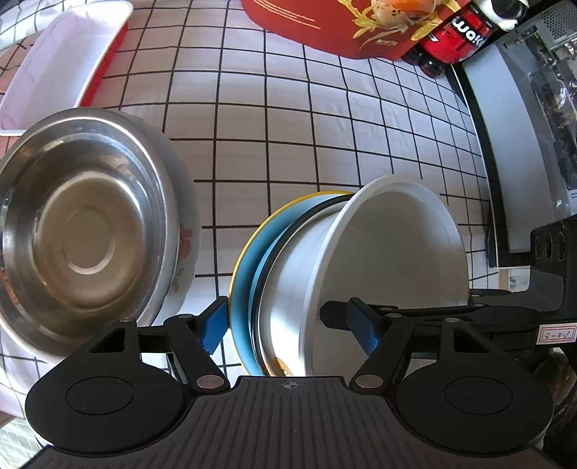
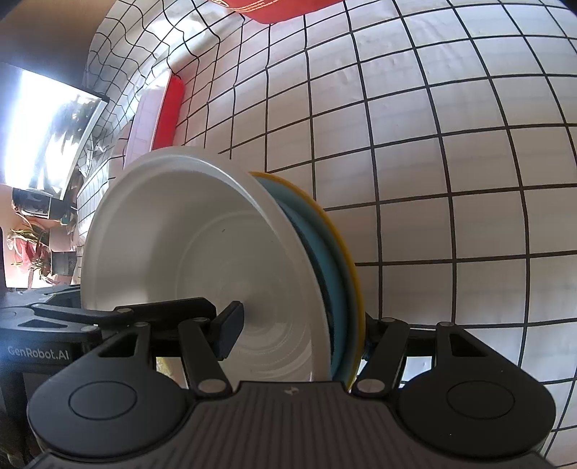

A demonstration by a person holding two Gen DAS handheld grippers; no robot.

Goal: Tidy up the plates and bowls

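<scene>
Nearest, the left gripper (image 1: pixel 290 326) is set astride a tilted stack: a white bowl (image 1: pixel 396 245) nested in a blue plate (image 1: pixel 241 288) with a yellow rim, and a dark-edged blue piece is seen between them. The left pad (image 1: pixel 216 324) is laid against the back of the blue plate. The other pad (image 1: pixel 364 332) is inside the white bowl, and contact with the wall cannot be told, so a grip is not confirmed.

In the right wrist view the right gripper (image 2: pixel 299 335) is clamped across the same stack at a middling width. One pad (image 2: pixel 229 330) is pressed on the bowl's inner floor and the other finger is hidden behind the yellow rim. The stack is held on edge, just over the checked cloth (image 1: pixel 324 137); whether its low edge rests on the cloth is not seen.

To the left, a steel bowl (image 1: pixel 83 231) is seated in a floral dish (image 1: pixel 185 249), apart from the held stack. Farther left a white tray (image 1: pixel 61 65) with a red side is seen bare. At the far edge a red box (image 1: pixel 324 21) is noted.

Judged progress is late. Nesting looks done and two piles are formed. Left to do is setting the held stack down flat and releasing it. The final spot cannot be told.
</scene>
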